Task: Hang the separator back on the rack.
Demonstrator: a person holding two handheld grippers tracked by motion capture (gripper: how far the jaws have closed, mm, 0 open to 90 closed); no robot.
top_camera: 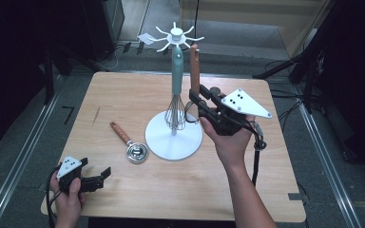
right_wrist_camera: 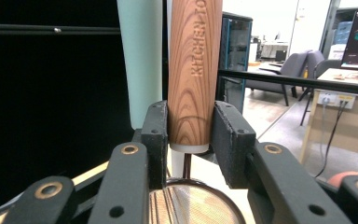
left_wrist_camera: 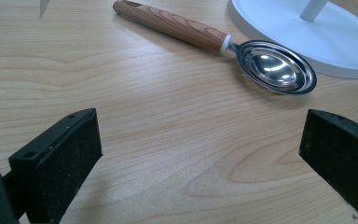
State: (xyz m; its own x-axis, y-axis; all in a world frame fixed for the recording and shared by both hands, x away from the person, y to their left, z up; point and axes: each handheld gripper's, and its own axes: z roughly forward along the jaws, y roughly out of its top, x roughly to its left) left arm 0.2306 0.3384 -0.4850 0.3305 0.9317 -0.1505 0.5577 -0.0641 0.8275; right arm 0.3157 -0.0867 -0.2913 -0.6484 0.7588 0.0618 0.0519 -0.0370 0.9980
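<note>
A wood-handled strainer (top_camera: 195,71) stands upright beside the white utensil rack (top_camera: 173,142), its handle top close to the rack's spoked head (top_camera: 176,34). My right gripper (top_camera: 196,97) is shut on the lower end of that handle (right_wrist_camera: 193,70), a pad on each side, with the mesh bowl (right_wrist_camera: 191,205) just below the jaws. A teal-handled whisk (top_camera: 176,71) hangs from the rack right behind the handle. A metal scoop with a wooden handle (top_camera: 129,143) lies flat on the table left of the rack base. My left gripper (top_camera: 103,178) rests open near the table's front left corner, pointing at the scoop (left_wrist_camera: 275,67).
The wooden table (top_camera: 123,95) stands on a grey floor with rails on both sides. The rack's round base (left_wrist_camera: 284,28) lies just beyond the scoop bowl. Cables and dark stands lie behind and to the right of the table.
</note>
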